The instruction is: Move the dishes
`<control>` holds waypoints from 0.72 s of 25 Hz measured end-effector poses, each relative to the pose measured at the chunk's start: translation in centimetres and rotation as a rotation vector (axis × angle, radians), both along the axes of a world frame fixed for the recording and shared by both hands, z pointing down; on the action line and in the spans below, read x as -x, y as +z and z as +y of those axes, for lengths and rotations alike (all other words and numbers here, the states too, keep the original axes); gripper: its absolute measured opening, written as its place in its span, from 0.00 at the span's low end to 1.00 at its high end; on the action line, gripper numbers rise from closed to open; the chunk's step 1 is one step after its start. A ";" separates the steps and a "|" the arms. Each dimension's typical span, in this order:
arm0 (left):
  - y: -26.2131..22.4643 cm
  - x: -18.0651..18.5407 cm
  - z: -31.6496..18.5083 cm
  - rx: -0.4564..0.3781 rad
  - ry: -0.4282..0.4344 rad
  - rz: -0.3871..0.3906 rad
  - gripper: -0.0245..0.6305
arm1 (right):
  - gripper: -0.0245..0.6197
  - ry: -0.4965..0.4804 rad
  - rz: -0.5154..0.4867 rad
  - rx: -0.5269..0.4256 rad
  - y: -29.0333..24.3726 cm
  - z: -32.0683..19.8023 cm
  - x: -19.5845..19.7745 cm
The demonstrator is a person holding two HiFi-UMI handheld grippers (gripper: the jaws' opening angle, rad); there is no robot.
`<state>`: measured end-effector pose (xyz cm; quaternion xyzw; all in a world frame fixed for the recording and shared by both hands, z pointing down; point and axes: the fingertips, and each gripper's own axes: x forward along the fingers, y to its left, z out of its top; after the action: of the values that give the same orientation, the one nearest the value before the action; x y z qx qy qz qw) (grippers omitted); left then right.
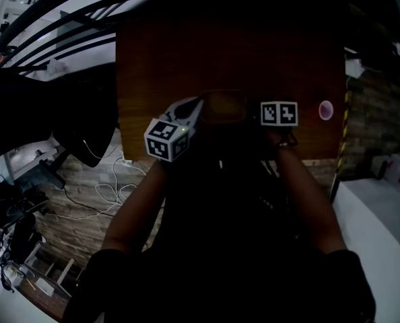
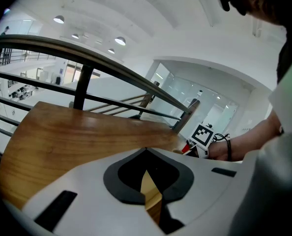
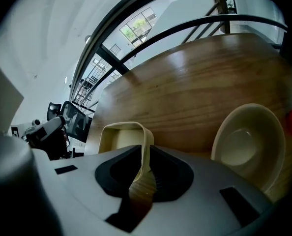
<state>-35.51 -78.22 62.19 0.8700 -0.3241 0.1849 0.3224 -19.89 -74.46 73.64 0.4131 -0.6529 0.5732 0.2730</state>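
A: Square cream dish (image 3: 117, 135) first. The right gripper (image 3: 146, 155) has it, jaws closed on the near wall, and the dish sits at the near edge of the wooden table (image 3: 195, 82).

B: And a round cream bowl (image 3: 245, 147) too, on the same table, further along that near edge, just beside the gripper's body.

A: Over to the left gripper (image 2: 146, 155). Jaws drawn together at the tips, nothing between them, only a sliver of tabletop showing through the slit behind.

B: It points across the table. From there you catch the other gripper's marker cube (image 2: 203, 134) low over the table's near side, and the person's hand (image 2: 218, 151) behind it, with a dark band at the wrist.

A: The head view is very dark. Both grippers are at the table's near edge, and a small pink cup (image 1: 326, 110) is towards the table's right-hand side.

B: A dark railing (image 2: 111, 65) runs beyond the table's far edge.
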 end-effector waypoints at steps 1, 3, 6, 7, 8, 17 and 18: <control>0.0 -0.2 0.0 -0.001 -0.001 0.000 0.03 | 0.13 -0.007 0.001 -0.005 -0.2 0.0 -0.2; -0.2 -0.6 0.0 -0.007 -0.008 0.001 0.03 | 0.13 -0.024 0.001 -0.017 -0.8 -0.1 -0.7; -0.8 -1.3 0.1 -0.020 -0.021 0.002 0.03 | 0.13 -0.059 -0.001 -0.038 -2.0 0.0 -1.4; -1.0 -1.5 0.3 -0.023 -0.025 0.003 0.03 | 0.13 -0.075 0.001 -0.044 -2.3 0.1 -1.6; -1.1 -1.8 0.5 -0.026 -0.030 0.006 0.03 | 0.13 -0.090 0.002 -0.052 -2.5 0.2 -1.8; -3.0 -5.6 2.7 -0.081 -0.038 -0.017 0.03 | 0.06 -0.218 0.001 -0.148 -5.7 0.7 -4.9; -3.2 -5.8 2.9 -0.087 -0.043 -0.020 0.03 | 0.06 -0.226 -0.004 -0.158 -6.0 0.9 -5.0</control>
<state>-29.73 -75.36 58.98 0.8742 -0.3535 0.1722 0.2848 -14.85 -73.61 67.62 0.3560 -0.7389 0.4864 0.3012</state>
